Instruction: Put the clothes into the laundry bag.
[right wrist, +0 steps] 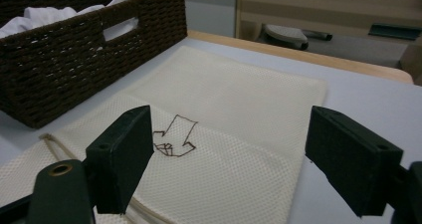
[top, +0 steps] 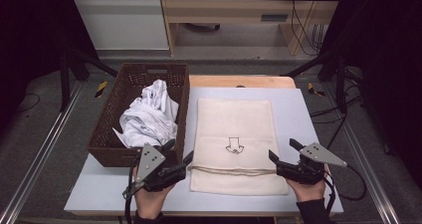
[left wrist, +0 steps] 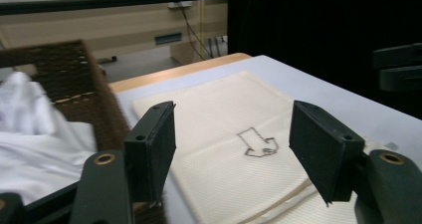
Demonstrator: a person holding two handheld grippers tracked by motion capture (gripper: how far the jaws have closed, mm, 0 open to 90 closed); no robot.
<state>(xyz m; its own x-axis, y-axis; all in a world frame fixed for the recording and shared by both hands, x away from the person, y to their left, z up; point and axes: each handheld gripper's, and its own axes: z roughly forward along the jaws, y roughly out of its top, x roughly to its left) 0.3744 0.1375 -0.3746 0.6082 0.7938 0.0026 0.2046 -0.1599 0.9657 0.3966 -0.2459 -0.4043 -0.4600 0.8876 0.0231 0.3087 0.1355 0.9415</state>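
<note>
Item: cream mesh drawstring bag (top: 234,142), lying flat at the centre of a pale grey table top (top: 303,114). Fabric is a fine woven net with a dimpled texture; rectangular outline, long sides running near to far. A small dark arrow outline (top: 234,146) is printed at mid-panel. A cream cord (top: 231,171) crosses the bag near its near end. The bag's near edge lies close to the table's near edge; its far edge stops short of a strip of light wood (top: 244,81) that borders the table on the far side.

Item: dark brown wicker basket (top: 107,129), rectangular, coarse weave, with a slot handle in its far wall. It stands on the left part of the table, its right wall just beside the bag's left edge. Inside it is crumpled white cloth (top: 149,115), soft and creased.

Item: left gripper (top: 179,157), black, with a grey three-cornered plate, held in a hand at the basket's near right corner, by the bag's left edge. Jaws stand apart with nothing between them.

Item: right gripper (top: 282,152), same make, held off the bag's right edge, level with the cord. Jaws stand wide apart, nothing held.

Open room: bare table to the right of the bag, and a narrow strip along the near edge.
</note>
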